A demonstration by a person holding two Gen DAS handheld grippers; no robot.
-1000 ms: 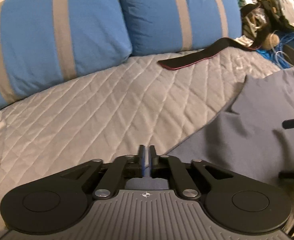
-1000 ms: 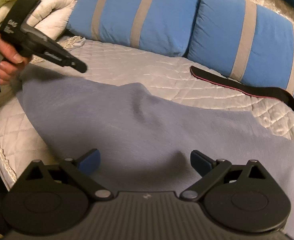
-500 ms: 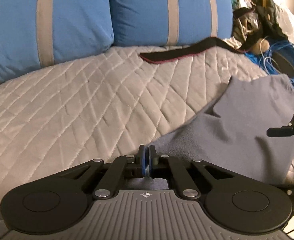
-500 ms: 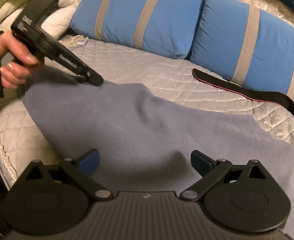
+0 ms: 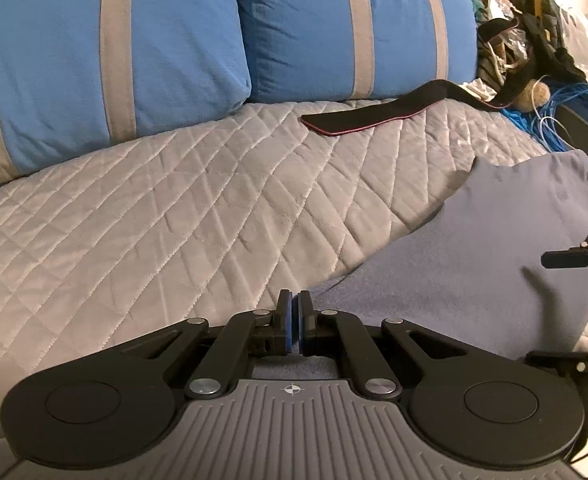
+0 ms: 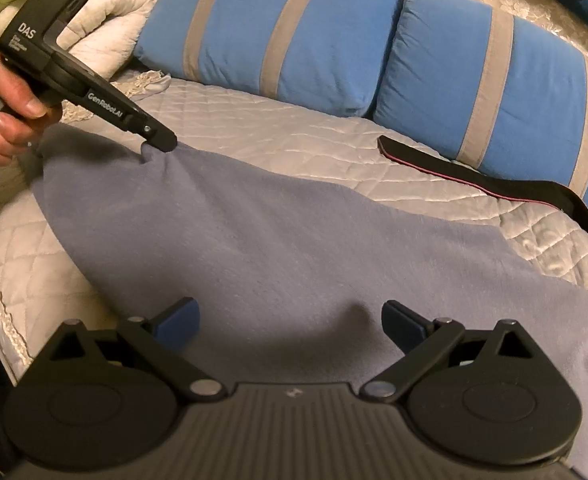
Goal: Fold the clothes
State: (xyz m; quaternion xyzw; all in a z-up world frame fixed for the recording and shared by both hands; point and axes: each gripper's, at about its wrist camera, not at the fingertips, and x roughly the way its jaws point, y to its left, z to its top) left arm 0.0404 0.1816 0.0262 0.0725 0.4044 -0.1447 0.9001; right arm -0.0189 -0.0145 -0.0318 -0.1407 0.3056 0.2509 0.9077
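— Lying spread across the grey quilted bedcover (image 6: 301, 148), the blue-grey garment (image 6: 294, 240), reaching from the near left edge of the bed out to the right.

— Pinching it where?

— Clamping on its far left corner with the left gripper (image 6: 162, 142), pads pressed together, cloth bunching into a small peak right at the tips. Showing the same from the left wrist view: left gripper (image 5: 295, 312) closed tight, blue pads nearly touching, garment (image 5: 473, 256) edge meeting the tips and running off to the right.

— Holding the tool how?

— Wrapping around the handle, a person's hand (image 6: 6, 116), at the left border of the right wrist view.

— And the other one?

— Hovering over the middle of the garment, the right gripper (image 6: 290, 320), fingers (image 6: 178, 320) standing wide apart, nothing between them but cloth lying flat underneath. Not touching the fabric, as far as visible.

— Sitting behind it all?

— Leaning along the back of the bed, two blue pillows (image 6: 286, 32) with grey stripes. Lying just in front of them on the quilt, a black strap (image 6: 485, 180) with a red edge, well apart from the garment. Piling up at the far right in the left wrist view, a coil of blue cable (image 5: 565, 128) and dark bags.
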